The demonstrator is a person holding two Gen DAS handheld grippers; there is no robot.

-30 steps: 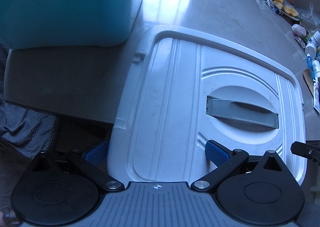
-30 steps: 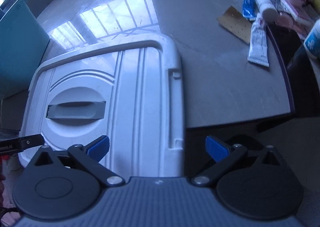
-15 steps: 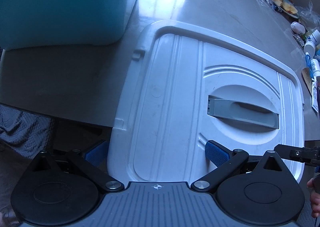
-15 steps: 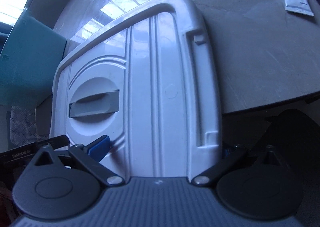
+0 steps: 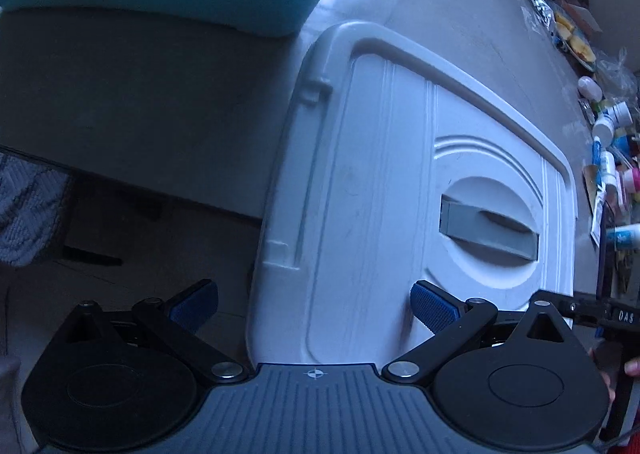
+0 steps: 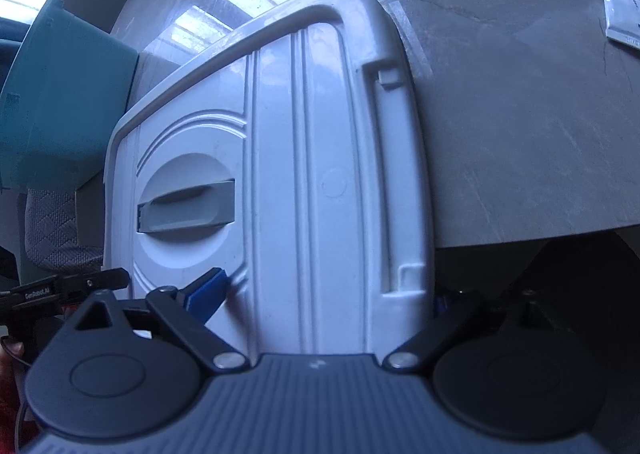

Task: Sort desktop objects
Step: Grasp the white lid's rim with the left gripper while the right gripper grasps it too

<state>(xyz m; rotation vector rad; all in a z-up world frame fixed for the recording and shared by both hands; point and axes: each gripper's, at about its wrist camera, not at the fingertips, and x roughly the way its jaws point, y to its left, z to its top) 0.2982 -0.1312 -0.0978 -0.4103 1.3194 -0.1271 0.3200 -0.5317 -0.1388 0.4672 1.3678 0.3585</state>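
Between right gripper fingers, white lid

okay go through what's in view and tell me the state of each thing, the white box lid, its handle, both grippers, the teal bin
white lid: closed, hanging over the table edge.
grey handle: folded flat in its recess, untouched.
left gripper: open, fingers straddling the lid's left edge.
right gripper: open, fingers straddling the lid's right edge.
teal bin: upright on the table beyond the lid; contents hidden.
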